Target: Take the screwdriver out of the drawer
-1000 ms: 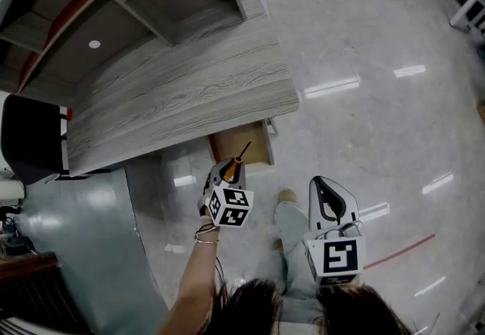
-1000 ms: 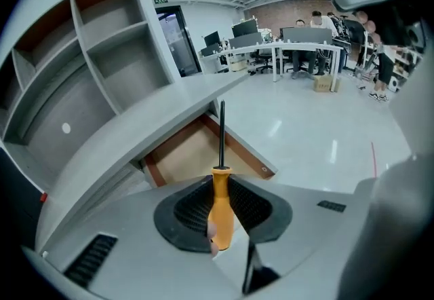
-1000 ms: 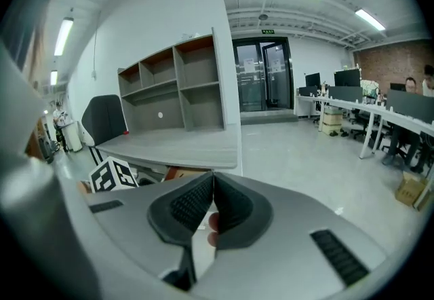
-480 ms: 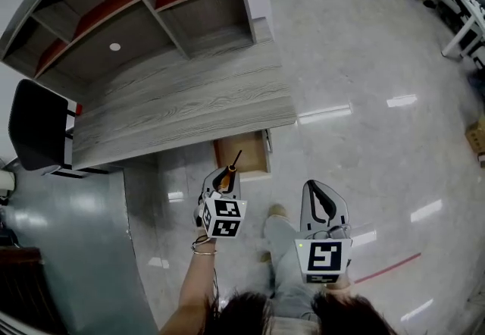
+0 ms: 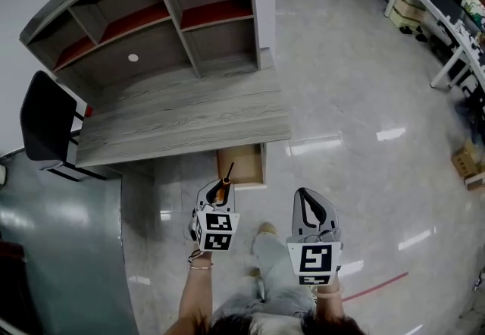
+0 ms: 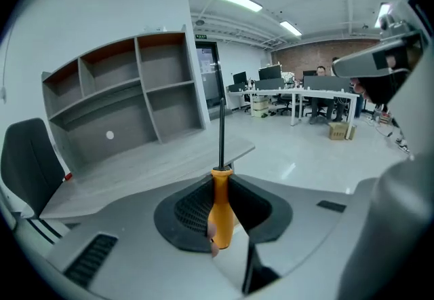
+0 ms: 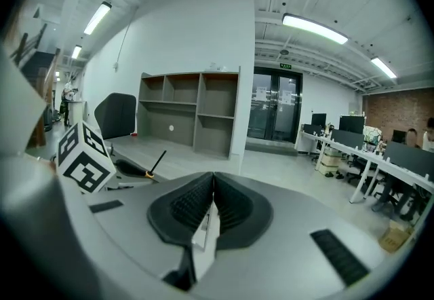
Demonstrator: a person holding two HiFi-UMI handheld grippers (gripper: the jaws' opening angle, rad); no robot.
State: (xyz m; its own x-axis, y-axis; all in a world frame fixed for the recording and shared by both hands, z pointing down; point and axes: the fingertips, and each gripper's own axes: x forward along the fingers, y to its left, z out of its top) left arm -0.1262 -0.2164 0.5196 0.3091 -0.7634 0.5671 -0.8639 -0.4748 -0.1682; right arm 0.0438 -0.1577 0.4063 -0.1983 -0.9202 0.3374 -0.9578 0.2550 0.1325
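The screwdriver (image 6: 220,214) has an orange handle and a thin dark shaft that sticks out forward. My left gripper (image 5: 217,191) is shut on its handle, and the pads press it from both sides. In the head view the screwdriver (image 5: 224,180) hangs in front of the open wooden drawer (image 5: 241,168), which juts out under the desk's front edge. My right gripper (image 5: 305,203) is to the right of the left one, over the floor, with its jaws together and nothing between them. In the right gripper view the screwdriver (image 7: 156,162) shows at the left, beyond the left gripper's marker cube (image 7: 83,158).
A grey wood-grain desk (image 5: 182,115) carries a shelf unit (image 5: 151,23) at its back. A black chair (image 5: 47,121) stands at its left end. The person's legs (image 5: 269,265) are below the grippers. Office desks and boxes (image 5: 424,15) stand at the far right on the glossy floor.
Both grippers have risen and drawn back from the drawer, the left one carrying the screwdriver. The head view now takes in more of the desk, the shelves and the room.
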